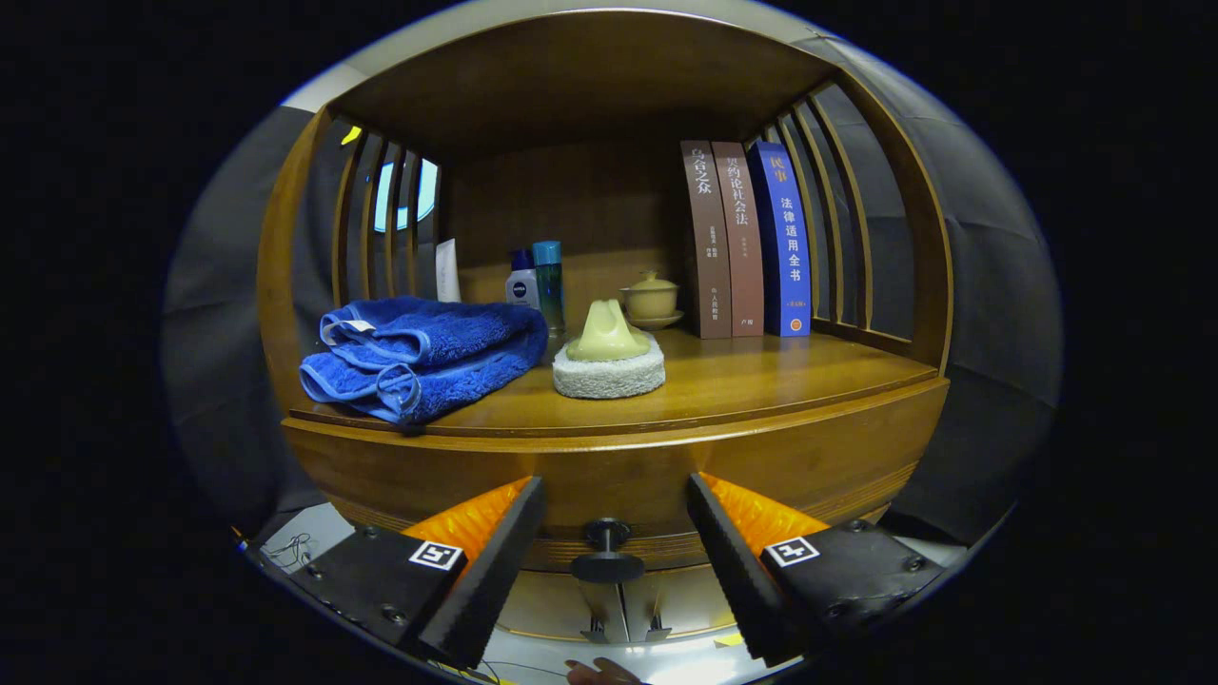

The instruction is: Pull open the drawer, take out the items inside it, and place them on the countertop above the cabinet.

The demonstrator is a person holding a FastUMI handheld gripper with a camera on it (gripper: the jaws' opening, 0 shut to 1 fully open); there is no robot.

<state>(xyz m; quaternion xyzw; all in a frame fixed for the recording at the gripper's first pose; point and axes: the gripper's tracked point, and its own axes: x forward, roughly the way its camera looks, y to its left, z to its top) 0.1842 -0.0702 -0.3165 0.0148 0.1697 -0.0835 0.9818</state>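
the claw (609,561) is spread wide, pinching nothing, its fingers either side of the dark knob (606,552) on the drawer (618,476) front without touching it. the drawer is shut, so what lies inside is hidden. above it is the wooden surface (761,381) of the cabinet. a folded blue towel (419,357) lies on its left part, just beside a pale soap-like lump on a white sponge (609,366). behind these stand two bottles (536,285) and a lidded cup (651,300) on a saucer. three books (747,238) stand upright at the back right, touching one another. slatted sides close in both ends.
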